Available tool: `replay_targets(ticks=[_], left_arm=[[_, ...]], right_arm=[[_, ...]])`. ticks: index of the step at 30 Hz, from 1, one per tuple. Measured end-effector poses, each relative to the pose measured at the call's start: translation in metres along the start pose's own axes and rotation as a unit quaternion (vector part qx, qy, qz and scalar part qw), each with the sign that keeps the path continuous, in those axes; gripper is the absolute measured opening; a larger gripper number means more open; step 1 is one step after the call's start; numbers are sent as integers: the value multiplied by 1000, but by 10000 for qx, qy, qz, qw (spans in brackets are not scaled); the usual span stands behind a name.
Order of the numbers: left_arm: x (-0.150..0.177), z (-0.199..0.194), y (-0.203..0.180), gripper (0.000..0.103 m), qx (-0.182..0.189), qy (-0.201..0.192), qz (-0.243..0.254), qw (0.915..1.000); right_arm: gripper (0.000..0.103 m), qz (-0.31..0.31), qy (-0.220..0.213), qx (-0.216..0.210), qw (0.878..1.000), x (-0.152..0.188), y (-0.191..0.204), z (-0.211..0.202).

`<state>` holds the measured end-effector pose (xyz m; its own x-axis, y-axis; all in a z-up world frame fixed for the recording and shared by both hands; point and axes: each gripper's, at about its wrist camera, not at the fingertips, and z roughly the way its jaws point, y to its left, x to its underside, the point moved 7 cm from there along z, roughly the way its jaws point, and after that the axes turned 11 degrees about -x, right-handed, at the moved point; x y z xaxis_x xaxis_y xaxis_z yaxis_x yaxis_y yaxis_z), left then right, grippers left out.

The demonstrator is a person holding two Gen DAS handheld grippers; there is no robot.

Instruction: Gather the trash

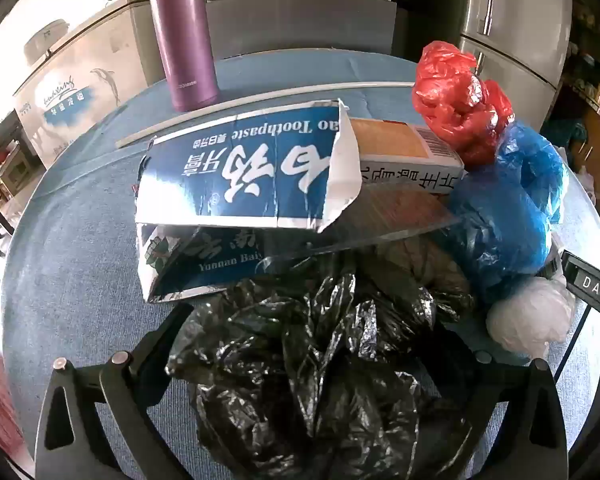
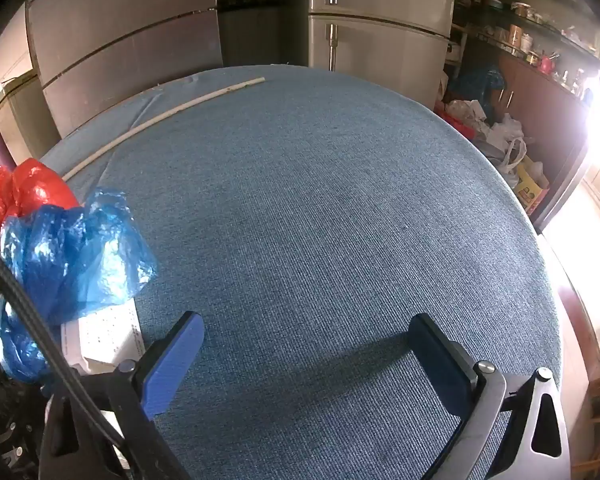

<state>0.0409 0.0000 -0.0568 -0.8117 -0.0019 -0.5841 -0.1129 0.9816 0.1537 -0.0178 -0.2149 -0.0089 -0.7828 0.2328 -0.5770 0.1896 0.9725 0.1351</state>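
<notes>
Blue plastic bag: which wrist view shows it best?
The right wrist view: the blue plastic bag appears almost whole, crumpled beside the red bag. The left wrist view shows it at the right, partly hidden behind the trash pile.

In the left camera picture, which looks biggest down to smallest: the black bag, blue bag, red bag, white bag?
1. Black bag, though it lies nearest the camera, which inflates it.
2. Blue bag.
3. Red bag.
4. White bag, partly cut off by the other gripper.

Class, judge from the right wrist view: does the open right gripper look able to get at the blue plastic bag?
Probably yes. The right gripper is open over bare tablecloth, and the blue plastic bag lies just left of its left finger, with only a black cable crossing nearby.
</notes>
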Motion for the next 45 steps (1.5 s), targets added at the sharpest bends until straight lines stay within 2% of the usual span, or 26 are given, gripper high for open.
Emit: replay_targets(ticks=[24, 29, 33, 38, 41, 45], left_arm=[[0, 0, 0, 103, 4, 1, -3, 10000], [0, 0, 0, 103, 4, 0, -4, 10000], [0, 0, 0, 103, 21, 12, 27, 10000], [10, -6, 8, 103, -20, 387, 230, 9990], [3, -31, 21, 103, -196, 17, 261, 9995], [-3, -89, 42, 103, -434, -620, 335, 9966]], right_arm=[[103, 39, 3, 31, 10000, 0, -1, 0], [103, -234, 210, -207, 9993, 8, -1, -7], [103, -166, 179, -157, 9996, 22, 2, -16], [103, -405, 345, -347, 9980, 37, 8, -26], [103, -156, 482, -611, 9968, 46, 2, -40], [103, 196, 195, -945, 9951, 45, -8, -78]])
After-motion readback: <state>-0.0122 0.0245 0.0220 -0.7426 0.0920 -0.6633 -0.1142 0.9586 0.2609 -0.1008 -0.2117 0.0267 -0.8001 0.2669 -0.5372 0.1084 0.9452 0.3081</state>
